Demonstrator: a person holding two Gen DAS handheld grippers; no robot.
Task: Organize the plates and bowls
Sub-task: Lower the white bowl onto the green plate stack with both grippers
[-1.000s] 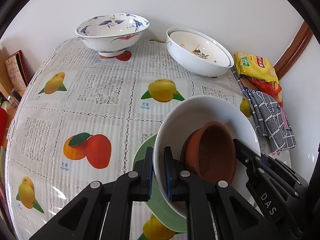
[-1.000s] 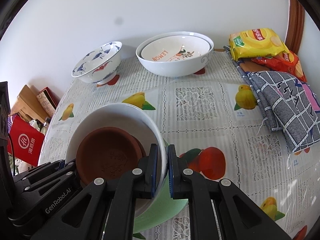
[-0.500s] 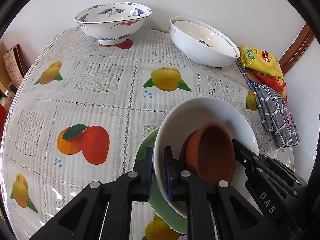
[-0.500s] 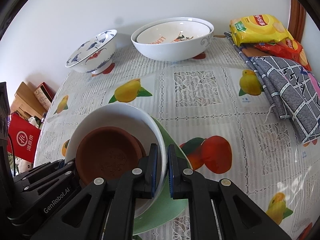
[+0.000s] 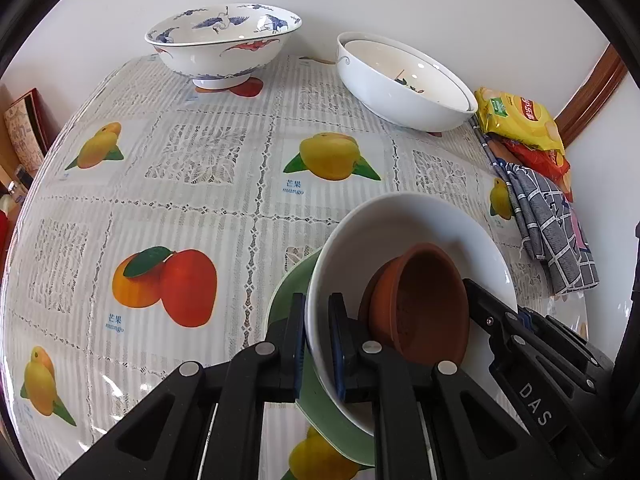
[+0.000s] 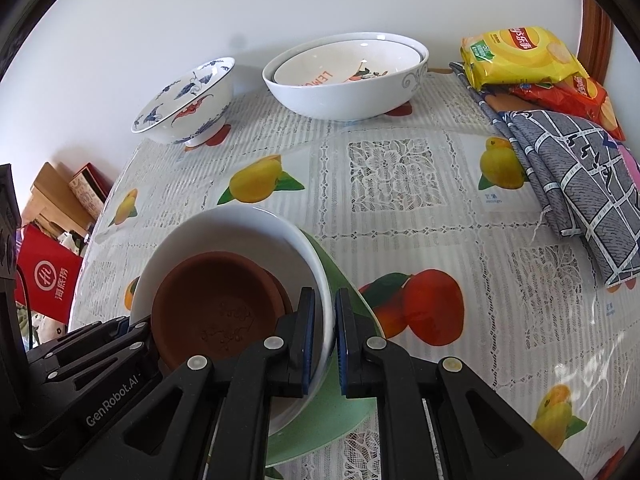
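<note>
A white bowl [image 5: 400, 232] [image 6: 224, 228] holds a brown clay dish [image 5: 424, 304] [image 6: 216, 300], and a second brown rim shows just under that dish. A green plate [image 5: 288, 292] [image 6: 348, 292] lies beneath the bowl. My left gripper [image 5: 318, 340] is shut on the bowl's left rim, one finger inside and one outside. My right gripper [image 6: 324, 336] is shut on the opposite rim in the same way. Each gripper shows in the other's view, the right gripper [image 5: 520, 340] and the left gripper [image 6: 100, 352]. Whether the plate rests on the table I cannot tell.
At the back of the fruit-print tablecloth [image 5: 200, 200] stand a blue-and-white crane bowl [image 5: 224, 44] [image 6: 188, 100] and two nested white bowls [image 5: 404, 88] [image 6: 344, 76]. Snack packets [image 6: 520, 56] and a grey checked cloth [image 6: 568, 184] lie at the right. A red box [image 6: 44, 280] sits beyond the left edge.
Both grips stay as they were on the white bowl's rim. The far bowls shift slightly in both views; the stack keeps its place between the fingers.
</note>
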